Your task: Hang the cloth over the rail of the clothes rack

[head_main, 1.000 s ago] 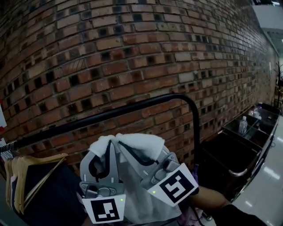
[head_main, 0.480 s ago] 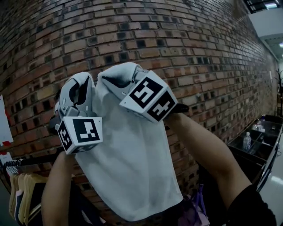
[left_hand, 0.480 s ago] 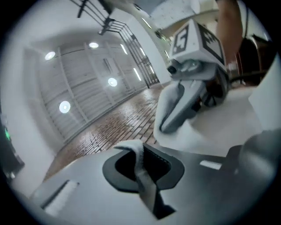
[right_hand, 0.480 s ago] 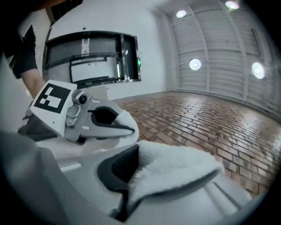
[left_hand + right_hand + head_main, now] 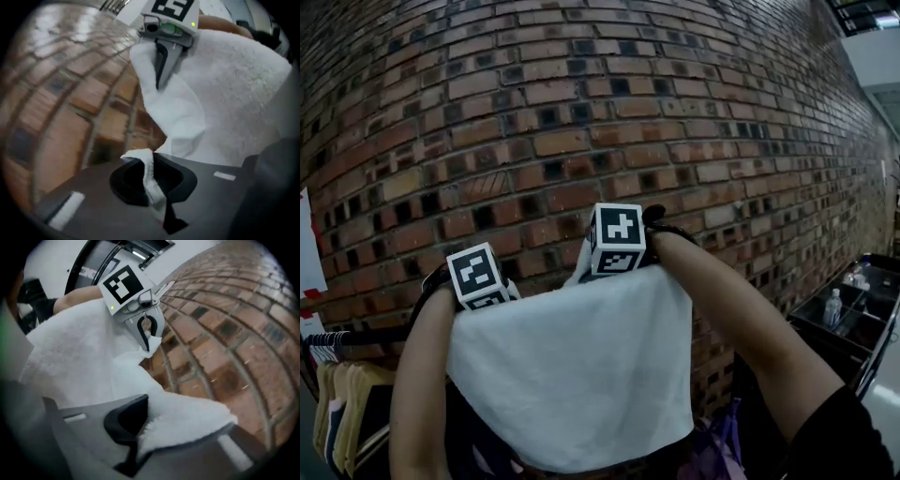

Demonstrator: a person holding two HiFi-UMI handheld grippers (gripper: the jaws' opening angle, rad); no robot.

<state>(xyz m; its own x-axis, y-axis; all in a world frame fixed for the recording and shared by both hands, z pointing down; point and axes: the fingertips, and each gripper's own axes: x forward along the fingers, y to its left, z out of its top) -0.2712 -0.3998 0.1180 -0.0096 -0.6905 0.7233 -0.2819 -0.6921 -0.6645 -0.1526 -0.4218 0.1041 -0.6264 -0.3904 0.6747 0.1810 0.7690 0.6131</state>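
Your left arm (image 5: 422, 394) reaches up and forward, left gripper (image 5: 481, 278) clenched on the white cloth (image 5: 572, 375) at its top left corner, just above the rail (image 5: 356, 337); your right arm (image 5: 741, 319) mirrors it, right gripper (image 5: 616, 242) clamped on the other corner, the cloth hanging spread before the brick wall (image 5: 581, 112)

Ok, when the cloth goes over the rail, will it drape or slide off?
Probably floppy: the cloth hangs limp from the left gripper and right gripper, each shut on a top corner. Likely light, since two small pinches carry it. Its fuzzy pile should cling to the rail.
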